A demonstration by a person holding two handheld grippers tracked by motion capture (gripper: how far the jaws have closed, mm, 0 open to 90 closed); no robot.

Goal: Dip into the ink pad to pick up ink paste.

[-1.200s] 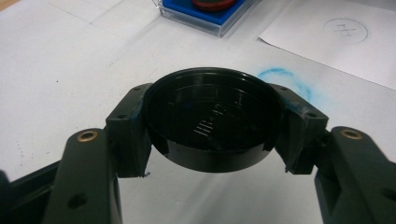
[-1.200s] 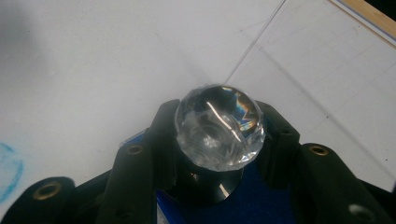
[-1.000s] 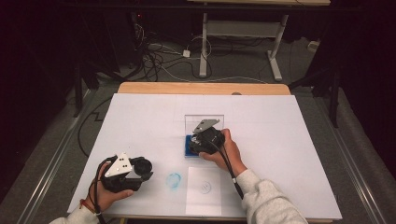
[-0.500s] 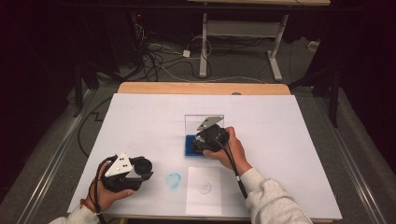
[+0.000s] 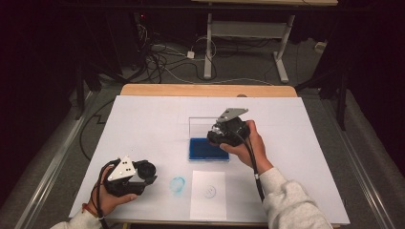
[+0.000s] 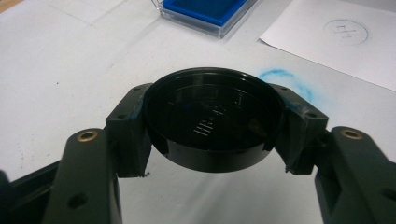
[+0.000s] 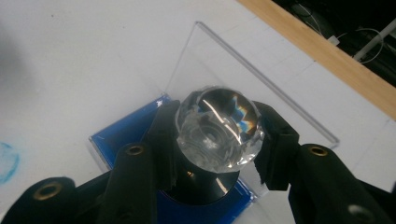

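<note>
The stamp point(image 7: 218, 128), a black-bodied piece with a faceted clear knob on top, sits between the jaws of the right gripper point(image 7: 219, 140), which are closed against its sides. It stands over the blue ink pad point(image 7: 121, 135), near the pad's 3 o'clock end in the high view; whether its base touches the pad cannot be told. The pad's clear lid point(image 7: 243, 65) stands open at 12 o'clock from it.

At about 8 o'clock from the pad, the left gripper point(image 6: 212, 123) clamps a round black cap point(image 6: 212, 116), hollow side up, above the white table cover point(image 5: 143, 124). A smeared blue ring point(image 5: 177, 185) lies at 3 o'clock from that gripper, and beyond it a white paper sheet point(image 5: 208, 202) bearing a faint circular print point(image 5: 209, 191).
</note>
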